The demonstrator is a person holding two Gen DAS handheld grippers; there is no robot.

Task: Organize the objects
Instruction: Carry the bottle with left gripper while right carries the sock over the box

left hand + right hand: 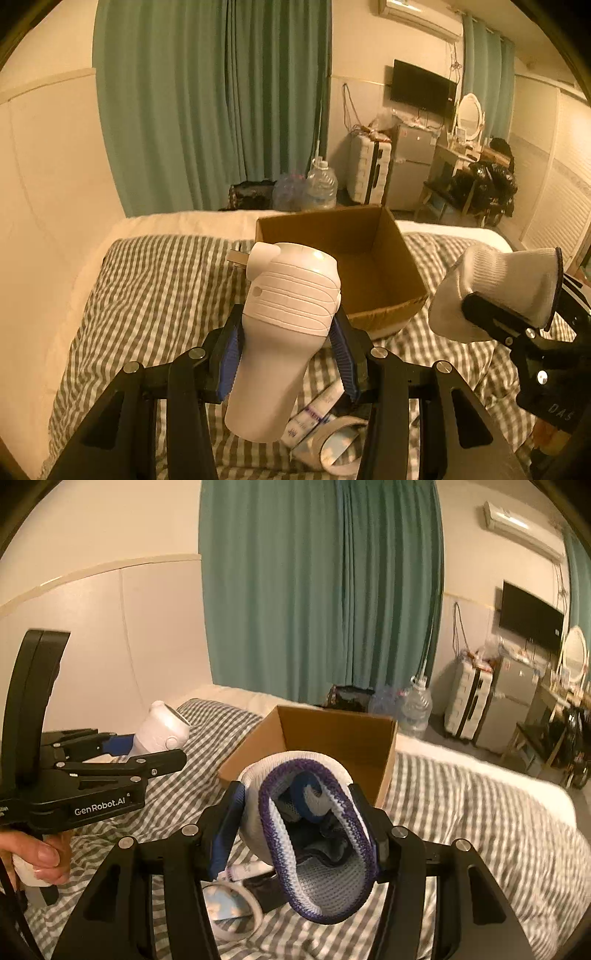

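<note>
My left gripper (287, 347) is shut on a white plastic handheld device (284, 325) and holds it above the checked bed cover, just short of the open cardboard box (391, 240). It also shows in the right wrist view (162, 727). My right gripper (299, 819) is shut on a rolled white sock with a purple cuff (314, 834), held above the bed in front of the box (332, 731). In the left wrist view the sock (495, 291) hangs right of the box.
The box interior looks bare. Under the grippers on the cover lie a white tube (317, 410), a ring-shaped band (229, 912) and a dark flat item (269, 890). A wall runs along the bed's left side. Water jugs (321, 184), a suitcase and a fridge stand beyond the bed.
</note>
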